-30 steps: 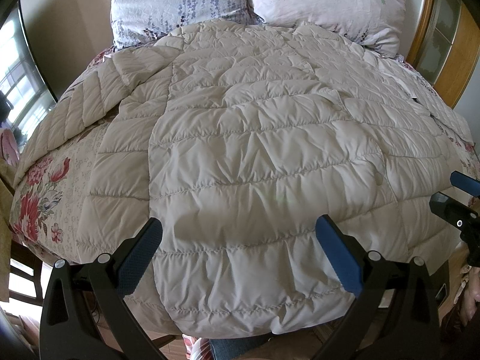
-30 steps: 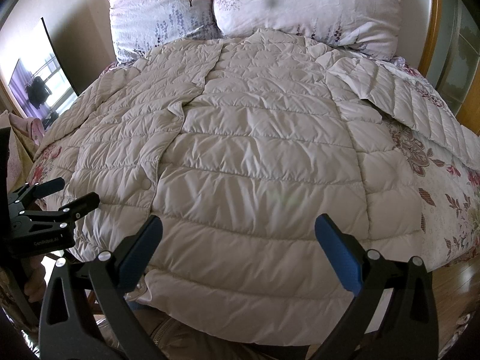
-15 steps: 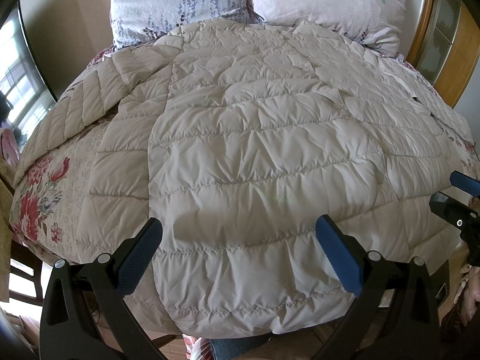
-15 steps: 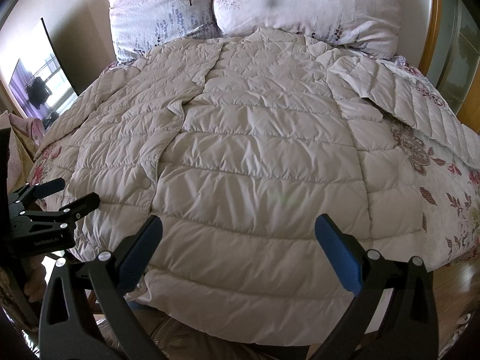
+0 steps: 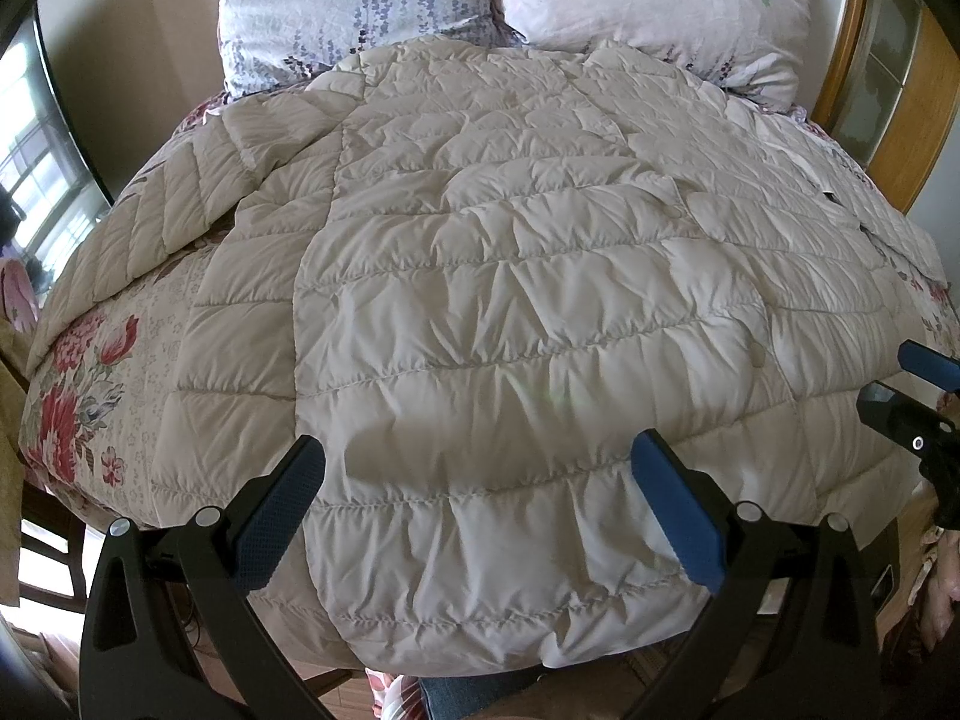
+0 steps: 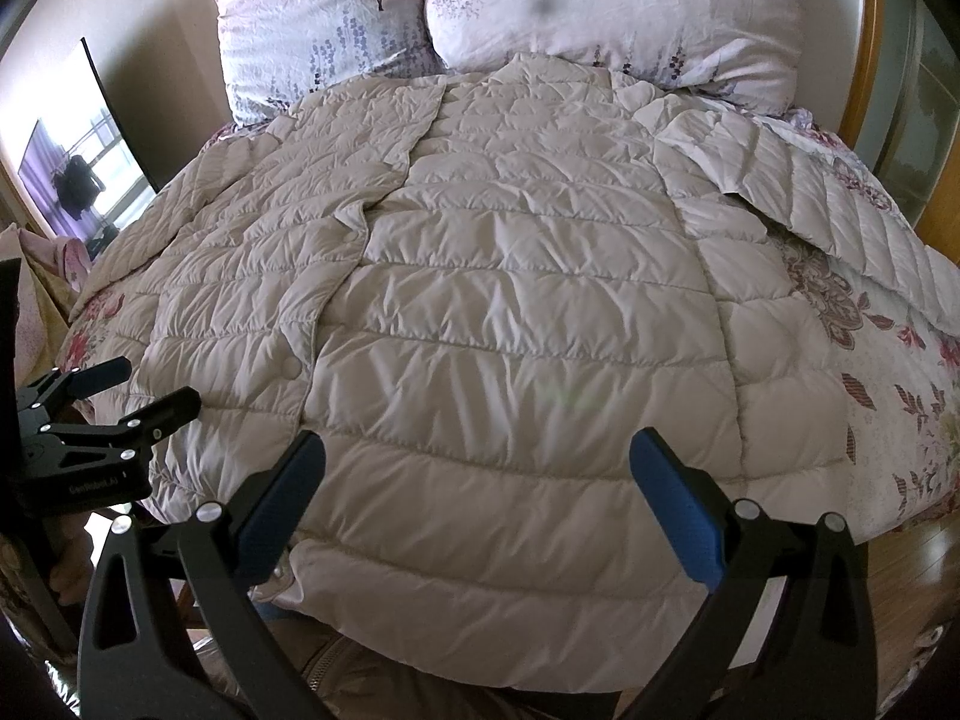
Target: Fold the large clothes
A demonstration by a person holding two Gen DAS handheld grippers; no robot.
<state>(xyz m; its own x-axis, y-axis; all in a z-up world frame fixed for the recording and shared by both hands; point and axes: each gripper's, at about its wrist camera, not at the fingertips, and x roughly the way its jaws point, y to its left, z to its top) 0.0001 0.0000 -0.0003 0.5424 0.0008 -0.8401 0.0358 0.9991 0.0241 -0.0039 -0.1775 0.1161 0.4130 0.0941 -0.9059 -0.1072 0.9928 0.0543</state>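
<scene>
The black left gripper with blue finger pads [image 5: 477,510] has its jaws spread wide, empty. At its three o'clock, the matching right gripper [image 6: 477,510] gapes equally.

One quilted coat [image 5: 510,312], two pillows [image 6: 324,18], two claws [image 5: 477,480], one bed [image 6: 888,408]

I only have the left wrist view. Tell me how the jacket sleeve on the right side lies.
Observer: That sleeve angles away from the jacket body, with floral bedspread showing between them.
Operator: Report the right gripper's jaws.
Observer: The right gripper is open over the jacket's lower part, holding nothing.
Operator: Say what sits below the hem there.
Observer: A brown garment with a zipper shows just under the hem.
</scene>
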